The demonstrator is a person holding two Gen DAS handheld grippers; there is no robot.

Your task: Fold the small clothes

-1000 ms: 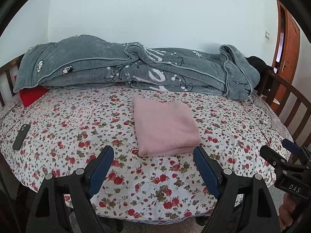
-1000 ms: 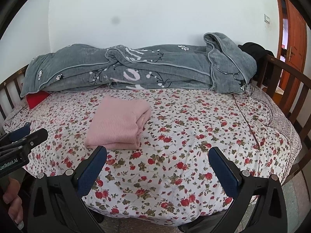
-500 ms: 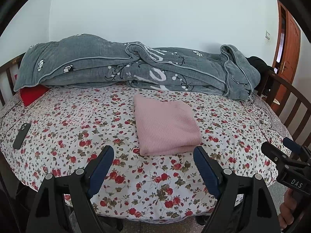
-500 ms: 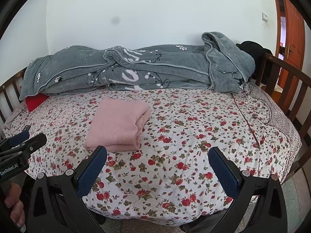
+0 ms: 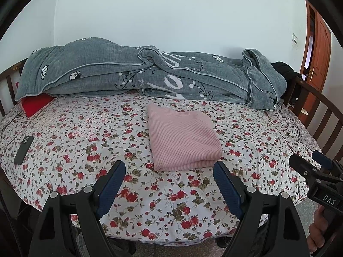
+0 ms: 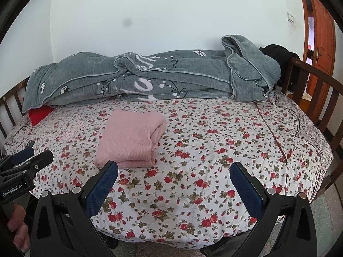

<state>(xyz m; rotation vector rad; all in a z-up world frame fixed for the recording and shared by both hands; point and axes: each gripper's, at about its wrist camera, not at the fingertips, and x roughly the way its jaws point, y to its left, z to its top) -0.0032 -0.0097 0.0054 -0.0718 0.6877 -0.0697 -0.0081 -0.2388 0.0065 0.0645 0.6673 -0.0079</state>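
Note:
A folded pink knit garment [image 5: 182,137] lies flat on the floral bed sheet [image 5: 85,141], a neat rectangle with its folded edge toward me. It also shows in the right wrist view [image 6: 130,138], left of centre. My left gripper [image 5: 169,169] is open and empty, held in the air just in front of the garment's near edge. My right gripper [image 6: 174,170] is open and empty, to the right of the garment and near the bed's front edge. Each gripper shows at the edge of the other's view.
A rumpled grey blanket [image 5: 150,72] lies along the back of the bed against the wall. A red pillow [image 5: 35,105] pokes out at the back left. A dark phone [image 5: 23,150] lies on the sheet at the left. Wooden rails [image 5: 321,115] bound the bed; a door [image 6: 321,49] stands right.
Both grippers have drifted slightly lower and back from the bed, staying open and empty. The folded pink garment has not moved.

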